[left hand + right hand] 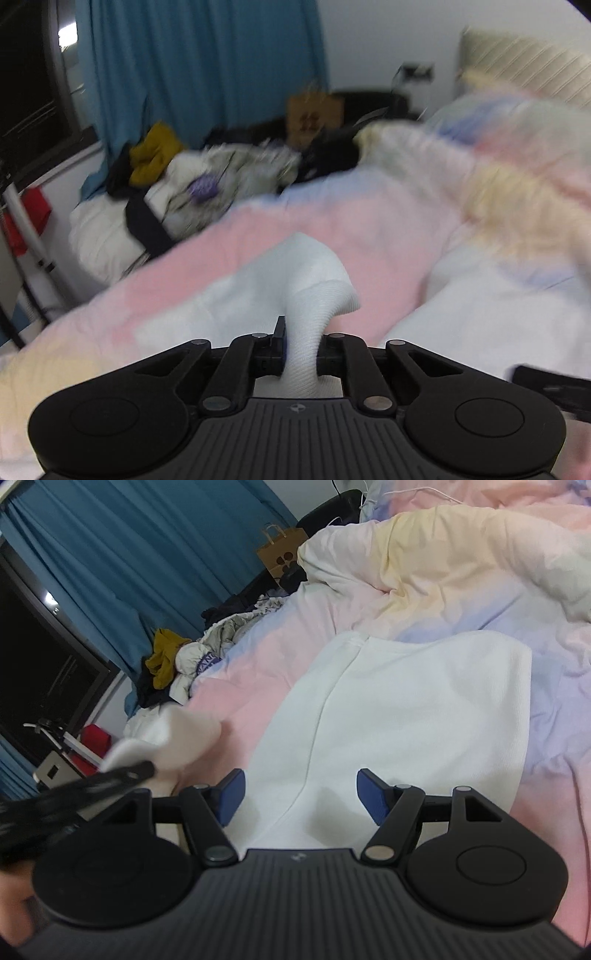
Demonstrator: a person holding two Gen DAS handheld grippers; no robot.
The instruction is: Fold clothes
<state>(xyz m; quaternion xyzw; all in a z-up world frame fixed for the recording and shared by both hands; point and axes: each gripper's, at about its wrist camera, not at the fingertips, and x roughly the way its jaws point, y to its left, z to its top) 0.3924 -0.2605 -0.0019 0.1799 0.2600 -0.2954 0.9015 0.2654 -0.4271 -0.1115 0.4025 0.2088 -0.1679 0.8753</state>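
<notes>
The white ribbed top (399,716) lies flat on the pastel duvet (461,590), its long axis running away from the right tool (298,794), whose jaws stand spread above it. The left tool (300,347) pinches a bunched corner of the top; its view is blurred.

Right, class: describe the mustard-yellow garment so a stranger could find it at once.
Start at the blue curtain. Below it a clothes heap sits at the bed's far edge. The mustard-yellow garment lies crumpled on it, the only yellow piece among white and dark ones.
</notes>
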